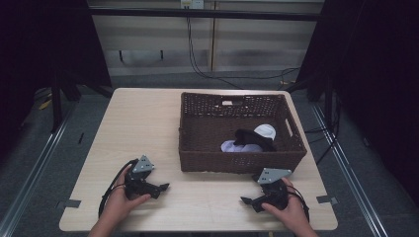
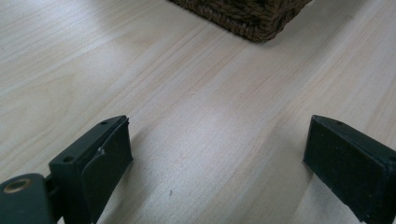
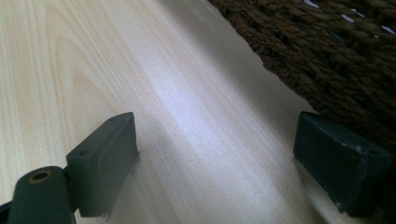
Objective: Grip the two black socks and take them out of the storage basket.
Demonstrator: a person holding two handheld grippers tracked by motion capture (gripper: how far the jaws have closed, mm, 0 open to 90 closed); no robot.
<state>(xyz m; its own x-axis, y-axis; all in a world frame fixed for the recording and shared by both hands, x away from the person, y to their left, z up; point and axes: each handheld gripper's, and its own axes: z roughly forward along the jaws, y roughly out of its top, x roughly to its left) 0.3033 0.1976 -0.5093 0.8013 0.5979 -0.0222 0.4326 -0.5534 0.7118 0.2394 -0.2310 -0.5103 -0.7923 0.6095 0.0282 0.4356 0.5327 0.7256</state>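
Observation:
A dark brown wicker basket stands on the right half of the light wooden table. Inside it lie a black garment, a white piece and a pale lavender piece. My left gripper rests on the table in front of the basket's left corner, open, with bare wood between its jaws. My right gripper rests near the basket's front right corner, open too, with nothing between its jaws. The basket's woven wall runs close beside the right gripper.
The basket's corner shows ahead of the left gripper. Bare table stretches left of the basket and along the front edge. Bits of grey tape mark the table's front corners. Cables hang at the back wall beyond the table.

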